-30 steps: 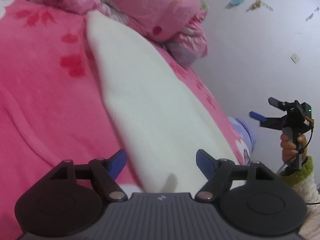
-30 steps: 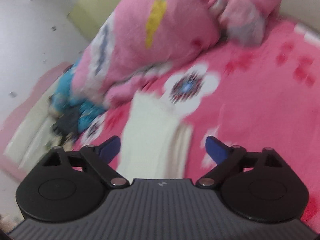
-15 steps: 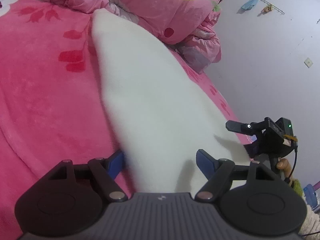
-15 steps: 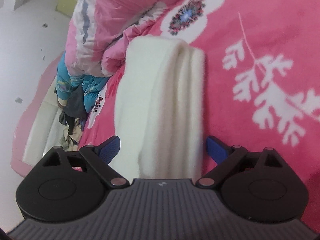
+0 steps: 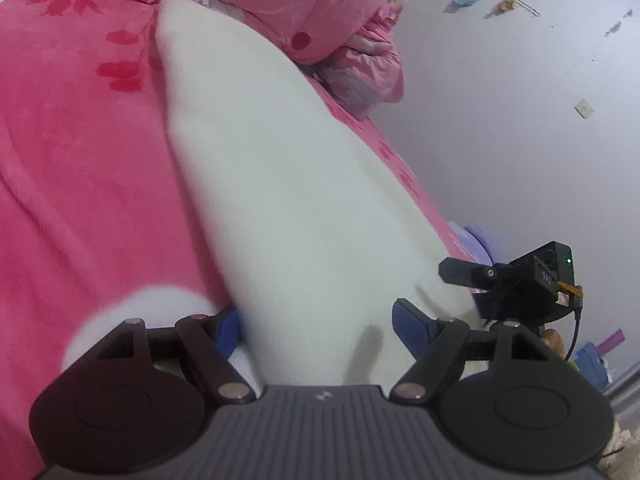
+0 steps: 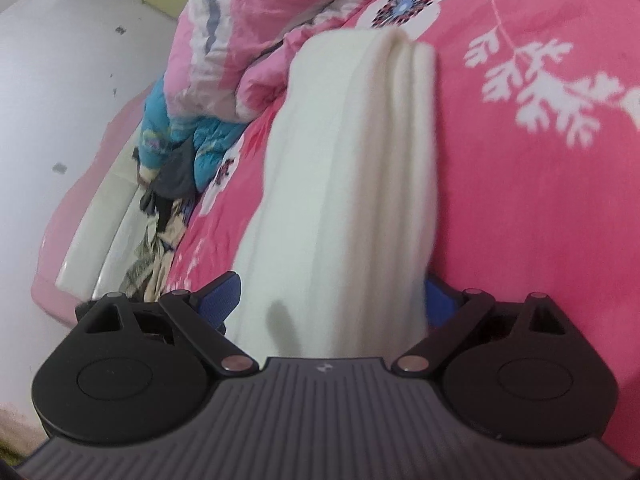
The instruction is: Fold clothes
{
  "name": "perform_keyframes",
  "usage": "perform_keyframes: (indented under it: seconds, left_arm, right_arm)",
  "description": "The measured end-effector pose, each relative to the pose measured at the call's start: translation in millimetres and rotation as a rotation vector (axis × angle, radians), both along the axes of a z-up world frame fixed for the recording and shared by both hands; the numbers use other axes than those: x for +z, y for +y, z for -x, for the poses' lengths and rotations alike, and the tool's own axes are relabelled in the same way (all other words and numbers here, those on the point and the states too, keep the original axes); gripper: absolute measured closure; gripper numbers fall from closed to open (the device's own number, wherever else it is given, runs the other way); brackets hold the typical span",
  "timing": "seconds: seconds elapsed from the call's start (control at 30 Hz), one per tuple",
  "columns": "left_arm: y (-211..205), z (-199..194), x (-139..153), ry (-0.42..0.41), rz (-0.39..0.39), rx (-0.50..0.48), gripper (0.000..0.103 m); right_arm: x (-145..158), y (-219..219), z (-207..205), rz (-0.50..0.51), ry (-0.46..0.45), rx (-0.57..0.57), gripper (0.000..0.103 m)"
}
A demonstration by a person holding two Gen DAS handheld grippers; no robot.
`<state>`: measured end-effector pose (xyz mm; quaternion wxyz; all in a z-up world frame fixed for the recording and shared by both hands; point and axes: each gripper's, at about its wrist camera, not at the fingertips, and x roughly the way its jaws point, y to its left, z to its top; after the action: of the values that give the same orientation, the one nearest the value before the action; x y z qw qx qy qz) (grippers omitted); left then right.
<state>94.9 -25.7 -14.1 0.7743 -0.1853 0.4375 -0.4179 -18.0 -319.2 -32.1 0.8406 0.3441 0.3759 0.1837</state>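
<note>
A white fleece garment (image 5: 280,184), folded into a long strip, lies on the pink flowered bedspread (image 5: 80,168). My left gripper (image 5: 320,326) is open and low over the strip's near end, with the cloth running between its blue pads. In the right wrist view the same garment (image 6: 352,168) shows its layered folds. My right gripper (image 6: 330,300) is open astride one end of it, a pad on each side. The left wrist view shows the right gripper (image 5: 460,280) at the strip's right corner.
A bunched pink quilt (image 5: 320,8) lies at the garment's far end. A pale wall (image 5: 520,120) runs along the bed's right side. A blue jacket and other loose clothes (image 6: 176,148) are piled in the gap by the pink and white bed frame (image 6: 100,220).
My right gripper has come down from above the bed to the garment's end, so the cloth now sits between its jaws. My left gripper slid forward along the strip.
</note>
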Motion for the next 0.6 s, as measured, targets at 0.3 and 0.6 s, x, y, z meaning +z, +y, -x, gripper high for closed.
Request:
perform_keyframes:
  seconds: [0.3, 0.6]
  left_arm:
    - [7.5, 30.1, 3.8, 0.035, 0.026, -0.089, 0.026]
    - [0.3, 49.8, -8.5, 0.080, -0.005, -0.149, 0.048]
  right_arm:
    - [11.2, 25.2, 51.5, 0.068, -0.002, 0.051, 0.011]
    - [-8.1, 36.1, 77.4, 0.002, 0.085, 0.026, 0.039]
